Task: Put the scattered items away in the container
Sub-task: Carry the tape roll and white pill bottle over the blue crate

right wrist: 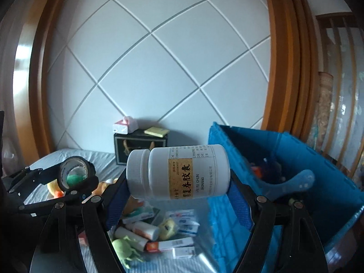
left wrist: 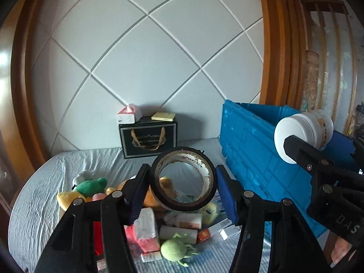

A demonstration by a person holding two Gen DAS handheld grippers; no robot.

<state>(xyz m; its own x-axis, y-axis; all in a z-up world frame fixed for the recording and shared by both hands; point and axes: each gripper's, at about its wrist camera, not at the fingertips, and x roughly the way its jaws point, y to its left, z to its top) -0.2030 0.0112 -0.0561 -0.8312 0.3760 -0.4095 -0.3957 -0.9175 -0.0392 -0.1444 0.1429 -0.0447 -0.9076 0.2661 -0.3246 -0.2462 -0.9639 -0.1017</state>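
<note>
Tape, a black-edged roll with a printed pale core (left wrist: 183, 179), is clamped upright between the jaws of the left gripper (left wrist: 182, 182), held above the small boxes and plush toys (left wrist: 175, 249) scattered on the pale striped bedsheet (left wrist: 34, 204). A white plastic medicine bottle with a gold label (right wrist: 179, 173) is gripped sideways in the right gripper (right wrist: 179, 182), raised just left of the open blue plastic crate (right wrist: 295, 159), in which a few items are seen.
</note>
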